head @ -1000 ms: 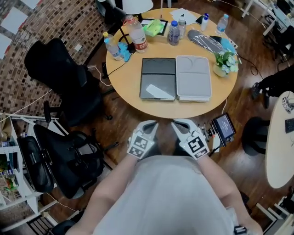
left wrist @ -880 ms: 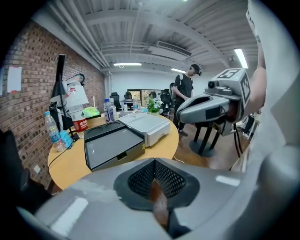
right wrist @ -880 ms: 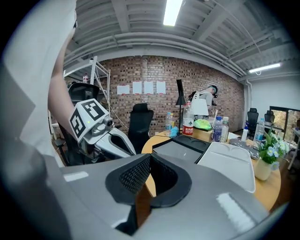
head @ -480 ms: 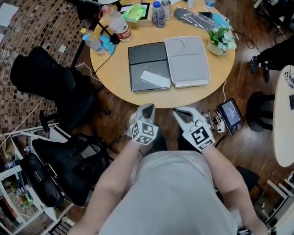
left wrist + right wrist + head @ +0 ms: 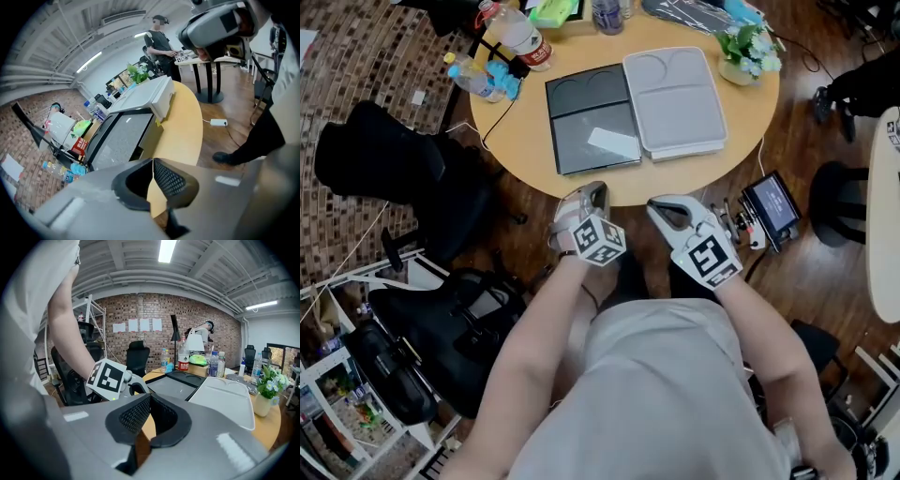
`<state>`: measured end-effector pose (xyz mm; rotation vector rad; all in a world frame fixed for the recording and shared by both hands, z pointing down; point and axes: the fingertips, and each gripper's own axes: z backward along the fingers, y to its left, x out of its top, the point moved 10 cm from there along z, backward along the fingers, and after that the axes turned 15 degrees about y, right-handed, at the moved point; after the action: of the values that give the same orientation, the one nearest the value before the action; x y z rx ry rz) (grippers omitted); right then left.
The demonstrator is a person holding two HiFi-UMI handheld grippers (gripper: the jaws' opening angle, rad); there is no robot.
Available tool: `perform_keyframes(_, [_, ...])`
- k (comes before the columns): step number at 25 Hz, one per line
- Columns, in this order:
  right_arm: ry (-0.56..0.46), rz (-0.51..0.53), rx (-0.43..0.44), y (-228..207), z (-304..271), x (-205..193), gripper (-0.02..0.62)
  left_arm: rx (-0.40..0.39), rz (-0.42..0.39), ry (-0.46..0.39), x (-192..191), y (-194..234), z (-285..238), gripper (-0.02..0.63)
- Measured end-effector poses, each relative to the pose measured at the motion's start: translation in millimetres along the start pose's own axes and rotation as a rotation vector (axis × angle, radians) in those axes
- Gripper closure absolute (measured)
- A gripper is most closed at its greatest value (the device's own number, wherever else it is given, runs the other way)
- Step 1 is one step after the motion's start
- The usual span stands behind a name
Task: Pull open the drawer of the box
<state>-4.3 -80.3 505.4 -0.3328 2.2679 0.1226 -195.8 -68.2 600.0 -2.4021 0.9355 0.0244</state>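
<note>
Two flat boxes lie side by side on the round wooden table (image 5: 534, 159): a dark grey one (image 5: 586, 103) with a white strip (image 5: 613, 142) on its lid, and a light grey one (image 5: 675, 101) to its right. I cannot make out a drawer on either. My left gripper (image 5: 592, 193) hangs just off the table's near edge, below the dark box, jaws shut and empty; in the left gripper view its pads (image 5: 165, 174) meet. My right gripper (image 5: 662, 210) is beside it, below the light grey box (image 5: 229, 397), also shut and empty.
Bottles (image 5: 517, 36) and a blue item (image 5: 499, 79) crowd the table's far left. A potted plant (image 5: 744, 49) stands at the right rim. Black office chairs (image 5: 384, 159) are on the left, a small screen (image 5: 772, 204) on the floor right, a white table (image 5: 886, 216) at the right edge.
The head view has tilted, so the table sits higher in frame. Both grippers have come forward to the table's near edge, staying side by side.
</note>
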Motion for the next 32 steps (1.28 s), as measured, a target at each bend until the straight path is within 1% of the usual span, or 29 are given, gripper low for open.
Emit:
perform_keyframes(3, [0.006, 0.008, 0.008, -1.0, 0.7, -3.8, 0.588, 0.044, -0.059, 0.036, 3.7, -0.3, -7.4, 0.599])
perform_keyframes(5, [0.005, 0.008, 0.005, -3.2, 3.8, -5.6, 0.588, 0.071, -0.089, 0.061, 7.3, 0.3, -11.6, 0.576])
perform_keyframes(7, [0.006, 0.003, -0.002, -3.9, 7.8, -8.0, 0.588, 0.089, -0.112, 0.085, 9.2, -0.1, -15.5, 0.555])
perform_keyframes(10, [0.006, -0.005, -0.011, -4.8, 11.4, -11.7, 0.588, 0.116, -0.147, 0.132, 10.4, 0.7, -22.1, 0.540])
perform_keyframes(14, [0.003, -0.016, -0.017, -5.5, 16.0, -16.5, 0.588, 0.156, -0.183, 0.167, 15.9, 1.5, -26.2, 0.524])
perform_keyframes(17, [-0.003, -0.019, -0.023, -6.5, 18.6, -18.5, 0.588, 0.193, -0.225, 0.188, 18.2, 2.5, -29.0, 0.527])
perform_keyframes(22, [0.010, -0.024, -0.031, -7.8, 22.4, -25.5, 0.588, 0.281, -0.289, 0.195, 18.1, -1.2, -29.1, 0.535])
perform_keyframes(24, [0.015, -0.028, -0.030, -7.2, 24.0, -28.4, 0.588, 0.295, -0.275, 0.179, 22.0, -4.3, -25.8, 0.534])
perform_keyframes(26, [0.021, -0.033, -0.027, -6.2, 26.0, -32.0, 0.588, 0.283, -0.224, 0.149, 27.1, -10.0, -22.1, 0.531])
perform_keyframes(27, [0.024, -0.037, -0.026, -6.3, 26.6, -33.6, 0.588, 0.284, -0.212, 0.146, 27.4, -12.8, -22.9, 0.526])
perform_keyframes(30, [0.026, -0.047, -0.027, -7.9, 27.4, -36.6, 0.588, 0.298, -0.234, 0.162, 25.8, -17.8, -30.4, 0.462])
perform_keyframes(32, [0.032, -0.050, -0.023, -7.5, 29.0, -38.7, 0.588, 0.289, -0.250, 0.166, 25.0, -20.9, -32.0, 0.461])
